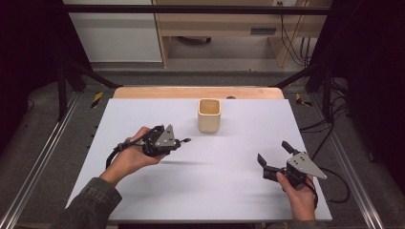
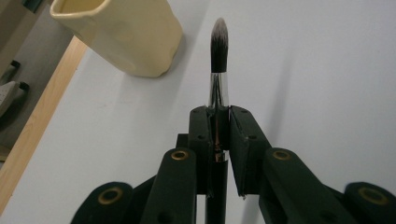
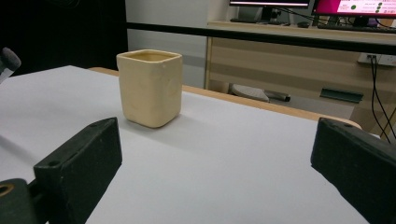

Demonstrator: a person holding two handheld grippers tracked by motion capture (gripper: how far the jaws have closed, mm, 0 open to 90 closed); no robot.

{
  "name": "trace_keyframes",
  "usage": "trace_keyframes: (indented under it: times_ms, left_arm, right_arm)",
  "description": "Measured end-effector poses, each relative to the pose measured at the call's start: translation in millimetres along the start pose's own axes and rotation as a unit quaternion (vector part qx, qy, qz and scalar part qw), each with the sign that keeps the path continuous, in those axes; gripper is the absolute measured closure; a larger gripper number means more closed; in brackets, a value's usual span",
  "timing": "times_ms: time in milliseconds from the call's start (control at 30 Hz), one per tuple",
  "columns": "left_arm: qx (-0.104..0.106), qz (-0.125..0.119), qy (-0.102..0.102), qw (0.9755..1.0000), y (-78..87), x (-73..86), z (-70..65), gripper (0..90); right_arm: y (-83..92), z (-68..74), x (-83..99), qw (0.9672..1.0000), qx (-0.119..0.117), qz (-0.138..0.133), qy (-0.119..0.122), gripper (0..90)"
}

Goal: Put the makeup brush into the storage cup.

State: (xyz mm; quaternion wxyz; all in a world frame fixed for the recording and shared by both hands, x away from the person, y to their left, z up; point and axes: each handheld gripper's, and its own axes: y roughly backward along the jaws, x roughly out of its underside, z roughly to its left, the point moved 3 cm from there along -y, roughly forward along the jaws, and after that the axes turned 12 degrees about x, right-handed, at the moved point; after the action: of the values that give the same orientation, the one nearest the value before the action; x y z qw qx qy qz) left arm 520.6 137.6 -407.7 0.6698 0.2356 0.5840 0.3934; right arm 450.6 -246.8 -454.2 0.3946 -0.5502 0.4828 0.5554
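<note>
A small brush with a dark bristle tip and a silver ferrule sticks out forward from my left gripper, whose jaws are shut on its handle. From above, that left gripper hovers over the white sheet, left of centre, with the brush tip pointing right. A cream square cup stands upright at the back middle of the sheet; the same cup is ahead and left of the brush, and also the cup beyond my right gripper. My right gripper is open at the front right, nothing between its jaws.
The white sheet covers a wooden table top. Metal rails run along both sides. Behind the table stand a wooden desk with monitors and trailing cables.
</note>
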Motion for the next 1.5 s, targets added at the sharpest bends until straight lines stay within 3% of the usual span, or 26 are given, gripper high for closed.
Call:
trace_keyframes:
  times_ms: [233, 733, 1000, 1267, 1500]
  left_arm:
    - [-0.017, -0.021, 0.012, 0.9996, -3.6, -10.2, 0.4, 79.4]
    - [-0.049, -0.069, 0.035, 0.9958, -8.5, -36.1, 1.1, 79.4]
    - [-0.075, -0.107, 0.048, 0.9902, -6.4, -49.4, 5.8, 79.4]
    - [-0.088, -0.127, 0.063, 0.9860, -10.2, -62.1, 8.0, 79.4]
    - [-0.111, -0.145, 0.077, 0.9802, -12.0, -71.0, 12.1, 79.4]
  right_arm:
    - [-0.2, -0.3, 0.0, 1.0000, -0.001, -0.001, 0.001, 2.4]
    - [-0.2, -0.6, 0.1, 1.0000, 0.000, 0.001, -0.004, 2.4]
    - [-0.4, -0.9, 0.0, 1.0000, 0.000, -0.001, -0.004, 2.4]
    - [-0.6, -1.3, -0.3, 1.0000, -0.001, -0.003, -0.005, 2.4]
    - [-0.2, -1.4, -0.4, 1.0000, -0.001, 0.000, -0.007, 2.4]
